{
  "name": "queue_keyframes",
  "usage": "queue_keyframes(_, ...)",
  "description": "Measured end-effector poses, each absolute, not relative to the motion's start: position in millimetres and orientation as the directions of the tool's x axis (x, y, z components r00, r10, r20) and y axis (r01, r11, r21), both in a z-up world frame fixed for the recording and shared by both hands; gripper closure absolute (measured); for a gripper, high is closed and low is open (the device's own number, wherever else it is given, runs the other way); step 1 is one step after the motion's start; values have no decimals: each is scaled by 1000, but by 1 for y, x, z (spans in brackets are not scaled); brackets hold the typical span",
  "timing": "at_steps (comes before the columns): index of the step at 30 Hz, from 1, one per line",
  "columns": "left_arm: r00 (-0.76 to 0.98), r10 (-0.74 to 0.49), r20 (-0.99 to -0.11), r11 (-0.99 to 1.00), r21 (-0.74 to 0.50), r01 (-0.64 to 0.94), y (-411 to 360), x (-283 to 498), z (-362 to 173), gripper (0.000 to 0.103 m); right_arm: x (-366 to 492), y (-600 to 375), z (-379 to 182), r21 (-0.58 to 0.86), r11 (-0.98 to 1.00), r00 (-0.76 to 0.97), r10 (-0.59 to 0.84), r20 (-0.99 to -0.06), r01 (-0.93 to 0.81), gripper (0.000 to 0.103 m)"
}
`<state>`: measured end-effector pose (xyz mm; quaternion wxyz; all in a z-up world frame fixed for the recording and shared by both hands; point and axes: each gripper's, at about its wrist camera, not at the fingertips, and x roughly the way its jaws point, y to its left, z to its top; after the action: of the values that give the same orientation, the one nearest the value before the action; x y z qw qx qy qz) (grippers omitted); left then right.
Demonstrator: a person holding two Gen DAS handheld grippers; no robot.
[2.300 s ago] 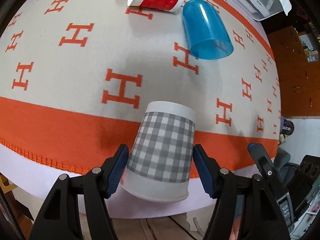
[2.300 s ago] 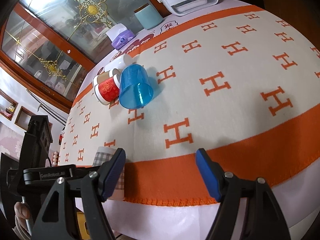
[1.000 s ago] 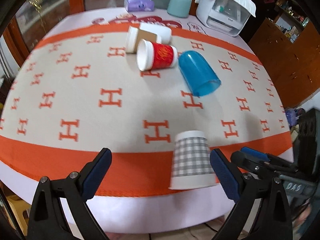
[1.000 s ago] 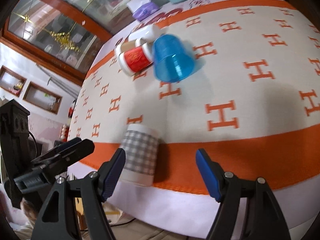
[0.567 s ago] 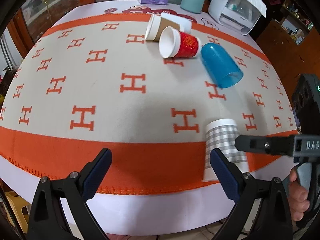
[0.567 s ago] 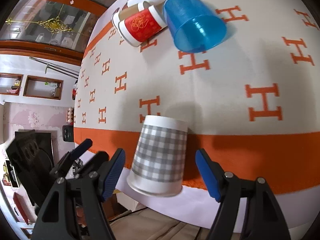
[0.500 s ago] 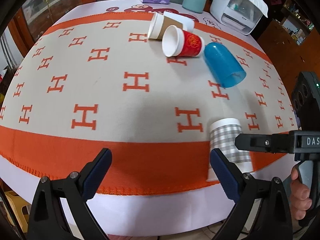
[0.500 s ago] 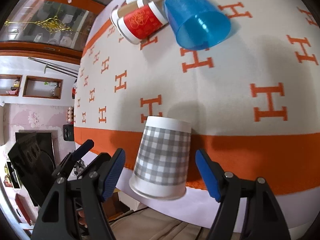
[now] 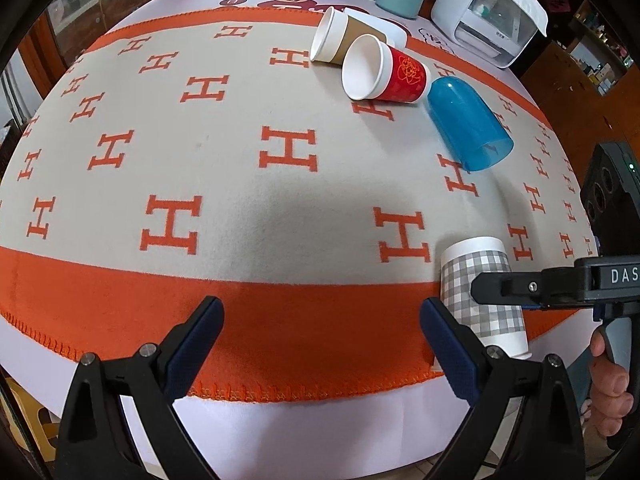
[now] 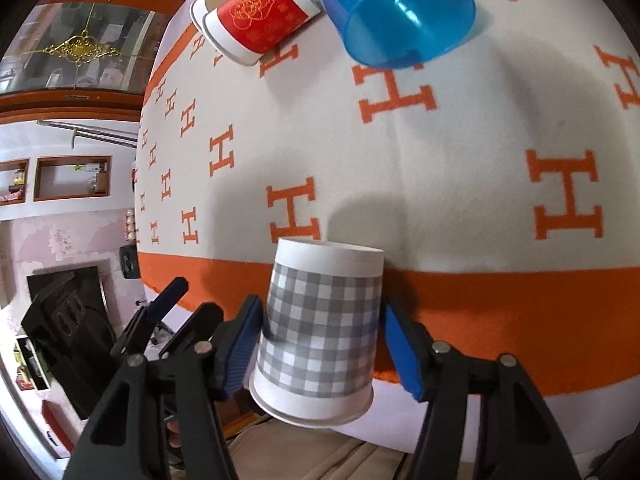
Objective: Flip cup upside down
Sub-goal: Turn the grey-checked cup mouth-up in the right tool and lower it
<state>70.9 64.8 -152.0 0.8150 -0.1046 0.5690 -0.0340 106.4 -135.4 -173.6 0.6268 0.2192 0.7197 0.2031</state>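
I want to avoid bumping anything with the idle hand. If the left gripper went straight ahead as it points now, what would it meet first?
Probably only the orange-and-cream H-pattern cloth. The left gripper is open and empty; the checked cup sits off to its right, outside the fingers' line, though depth is hard to judge.

Grey-checked paper cup (image 10: 320, 328), inverted on tablecloth edge

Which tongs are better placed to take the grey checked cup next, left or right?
Right. The right tongs bracket the grey checked cup, pads at its sides. The left tongs gape over bare orange border, cup off to their right.
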Motion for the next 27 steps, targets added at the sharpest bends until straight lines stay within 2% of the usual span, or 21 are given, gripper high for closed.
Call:
queue_keyframes(6, 359, -171, -918, 976, -208, -68, 68, 71, -152, 6, 102, -135, -155, 566, 824, -52, 566, -823, 12, 43)
queue_keyframes(13, 391, -169, -905, 973, -216, -81, 72, 71, -146, 6, 91, -130, -98, 529, 828, 206, 560, -803, -186, 43)
queue_keyframes(20, 447, -157, -881, 971, -220, -92, 74, 70, -138, 6, 62, -126, -59, 347, 856, 537, 513, -670, -384, 43)
queue_keyframes(24, 479, -130, -868, 974, -203, -104, 76, 68, -136, 6, 46, -118, -68, 192, 872, 662, 470, -583, -450, 43)
queue_keyframes(27, 497, -108, -861, 974, -191, -119, 77, 68, -137, 6, 41, -103, -86, 66, 881, 710, 420, -565, -468, 43)
